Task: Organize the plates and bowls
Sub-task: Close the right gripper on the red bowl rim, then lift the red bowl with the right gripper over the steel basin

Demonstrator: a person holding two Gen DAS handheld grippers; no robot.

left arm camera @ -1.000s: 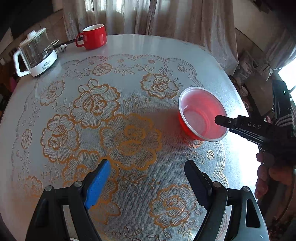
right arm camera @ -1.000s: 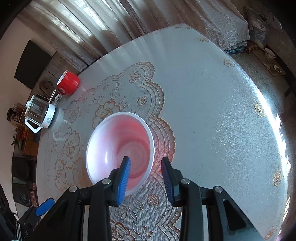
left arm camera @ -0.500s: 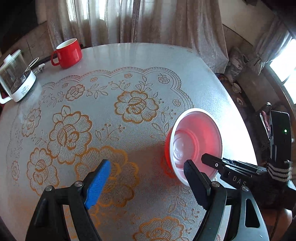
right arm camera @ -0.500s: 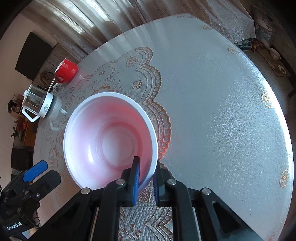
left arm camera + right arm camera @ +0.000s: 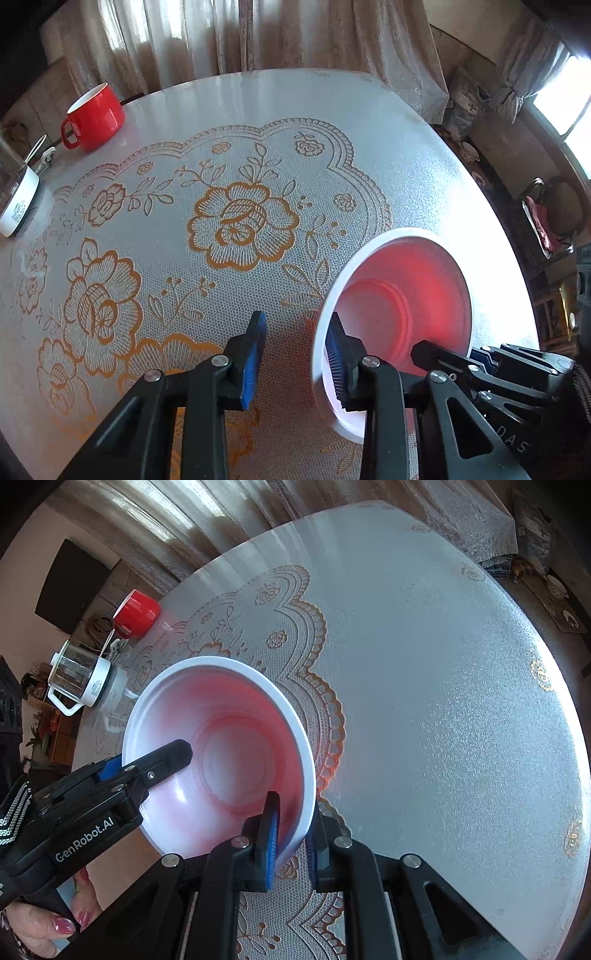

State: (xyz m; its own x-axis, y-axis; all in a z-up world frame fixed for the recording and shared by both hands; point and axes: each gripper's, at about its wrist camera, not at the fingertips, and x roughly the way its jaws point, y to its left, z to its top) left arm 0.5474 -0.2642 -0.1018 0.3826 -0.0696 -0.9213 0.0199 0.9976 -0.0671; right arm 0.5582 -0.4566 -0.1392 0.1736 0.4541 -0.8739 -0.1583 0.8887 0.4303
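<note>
The right gripper [image 5: 291, 843] is clamped on the near rim of a thin white-lined red plastic bowl [image 5: 229, 753], while the left gripper [image 5: 295, 354], whose jaws have just been closing, straddles the opposite rim with a gap still showing outside the wall. The bowl tilts above a round table [image 5: 443, 701] under a frosted, pebbled cover printed with orange roses. Farther off stand a glossy red mug [image 5: 94, 116] and a clear kettle [image 5: 79, 677], cut off in the left view.
</note>
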